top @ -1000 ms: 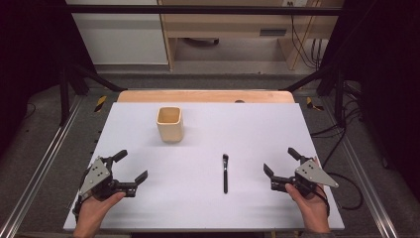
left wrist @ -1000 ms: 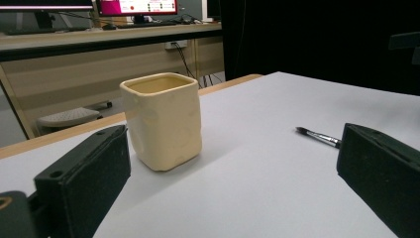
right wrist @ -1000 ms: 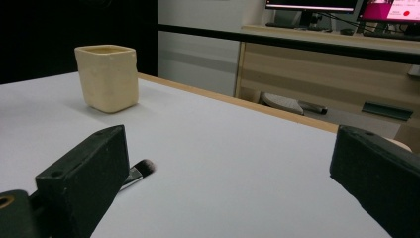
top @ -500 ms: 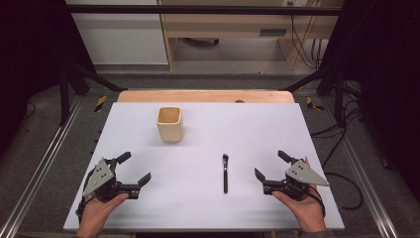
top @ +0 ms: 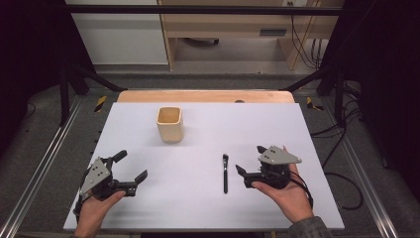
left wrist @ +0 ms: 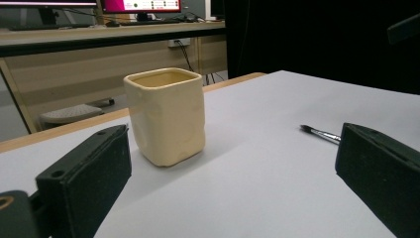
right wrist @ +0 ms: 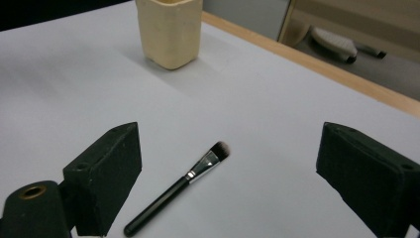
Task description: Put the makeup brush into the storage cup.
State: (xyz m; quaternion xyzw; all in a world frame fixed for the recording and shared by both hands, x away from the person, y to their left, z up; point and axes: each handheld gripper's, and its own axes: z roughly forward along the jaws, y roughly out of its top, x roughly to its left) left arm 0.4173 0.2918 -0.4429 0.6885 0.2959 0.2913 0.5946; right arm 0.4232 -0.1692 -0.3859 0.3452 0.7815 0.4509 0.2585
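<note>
A black-handled makeup brush (top: 225,173) lies flat on the white table (top: 297,129), bristles pointing away from me. A cream square cup (top: 169,124) stands upright farther back and to the left. My right gripper (top: 249,159) hovers just right of the brush, open. Its jaws have just been closing a little, with nothing gripped. In the right gripper view the brush (right wrist: 183,191) lies on the table below and between the wide jaws, with the cup (right wrist: 169,32) beyond. My left gripper (top: 132,165) rests open at the near left, facing the cup (left wrist: 166,116) and the brush tip (left wrist: 319,133).
A wooden strip (top: 205,96) borders the table's far edge. Metal rails (top: 47,163) run along both sides, and cables (top: 341,173) lie on the floor to the right. Desks and a cabinet stand beyond the table.
My right gripper has moved left toward the brush and lifted off the table, its jaws slightly narrower. The left gripper, cup and brush have stayed put.
</note>
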